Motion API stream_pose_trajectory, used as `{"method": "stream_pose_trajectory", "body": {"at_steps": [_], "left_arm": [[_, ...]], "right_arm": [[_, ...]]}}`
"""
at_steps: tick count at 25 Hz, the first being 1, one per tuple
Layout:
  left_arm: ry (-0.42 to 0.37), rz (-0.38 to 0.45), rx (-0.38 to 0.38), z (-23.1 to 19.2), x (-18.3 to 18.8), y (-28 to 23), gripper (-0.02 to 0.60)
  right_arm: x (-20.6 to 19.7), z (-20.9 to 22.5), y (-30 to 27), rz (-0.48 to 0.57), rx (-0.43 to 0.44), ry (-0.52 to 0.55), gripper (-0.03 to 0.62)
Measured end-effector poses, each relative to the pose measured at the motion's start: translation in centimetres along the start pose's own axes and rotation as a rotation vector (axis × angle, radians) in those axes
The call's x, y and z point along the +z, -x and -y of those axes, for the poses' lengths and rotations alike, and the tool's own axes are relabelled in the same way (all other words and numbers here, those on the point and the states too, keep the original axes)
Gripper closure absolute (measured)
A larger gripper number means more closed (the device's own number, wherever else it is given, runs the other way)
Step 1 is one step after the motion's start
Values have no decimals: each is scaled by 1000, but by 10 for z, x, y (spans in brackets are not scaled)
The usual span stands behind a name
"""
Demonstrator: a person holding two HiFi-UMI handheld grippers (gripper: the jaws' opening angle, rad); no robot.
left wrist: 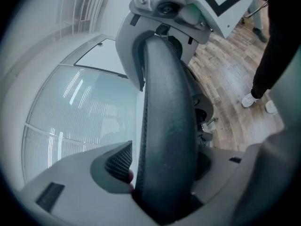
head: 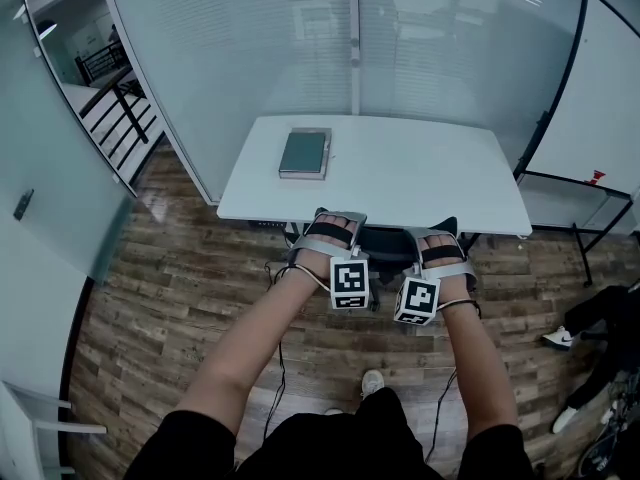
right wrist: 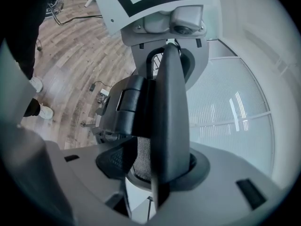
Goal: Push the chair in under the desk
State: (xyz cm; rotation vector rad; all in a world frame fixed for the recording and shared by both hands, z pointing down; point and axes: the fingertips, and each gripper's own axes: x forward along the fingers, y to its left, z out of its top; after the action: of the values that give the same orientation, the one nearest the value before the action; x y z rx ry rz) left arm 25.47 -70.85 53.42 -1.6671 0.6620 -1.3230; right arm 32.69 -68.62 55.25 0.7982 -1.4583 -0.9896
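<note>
A black office chair (head: 388,244) stands at the near edge of the white desk (head: 400,173), its seat mostly hidden under the top. My left gripper (head: 333,230) and right gripper (head: 441,249) both grasp the top of the backrest, side by side. In the left gripper view the thick black backrest rim (left wrist: 167,121) fills the gap in my left gripper (left wrist: 162,175), whose jaws are shut on it. In the right gripper view the rim (right wrist: 170,112) stands edge-on inside my right gripper (right wrist: 160,168), held likewise.
A grey-green book (head: 304,153) lies on the desk's left part. A frosted glass wall (head: 300,38) runs behind the desk. A whiteboard on a stand (head: 598,103) is at the right, with a person in black (head: 612,318) beside it. Cables (head: 280,368) trail over the wooden floor.
</note>
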Motion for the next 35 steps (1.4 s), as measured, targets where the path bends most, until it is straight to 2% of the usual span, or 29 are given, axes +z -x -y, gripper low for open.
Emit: {"method": "stream_pose_trajectory", "body": {"at_steps": [9, 12, 14, 17, 21, 24, 26, 28, 32, 35], "left_arm": [[4, -12, 3, 3, -2, 3, 304], [11, 10, 33, -2, 1, 4, 298], [12, 27, 26, 0, 3, 6, 296], [27, 50, 22, 0, 4, 13, 287], [104, 113, 97, -15, 7, 40, 273], [175, 151, 118, -17, 7, 67, 250], [250, 180, 119, -13, 5, 85, 250], [366, 221, 118, -9, 4, 103, 250], [720, 337, 87, -2, 6, 139, 261], [961, 414, 108, -1, 1, 163, 345]], "right_arm": [[2, -2, 3, -4, 4, 28, 352], [0, -5, 2, -6, 28, 32, 339], [0, -8, 3, -3, 56, 19, 324], [8, -4, 13, 39, 66, -52, 290], [10, 3, 41, 83, 41, -128, 270], [9, 2, 75, 151, 63, -308, 261], [11, -1, 100, 204, 81, -455, 260], [14, -4, 122, 249, 81, -573, 261], [25, 6, 158, 350, 29, -802, 281], [33, 21, 181, 430, -29, -1000, 337]]}}
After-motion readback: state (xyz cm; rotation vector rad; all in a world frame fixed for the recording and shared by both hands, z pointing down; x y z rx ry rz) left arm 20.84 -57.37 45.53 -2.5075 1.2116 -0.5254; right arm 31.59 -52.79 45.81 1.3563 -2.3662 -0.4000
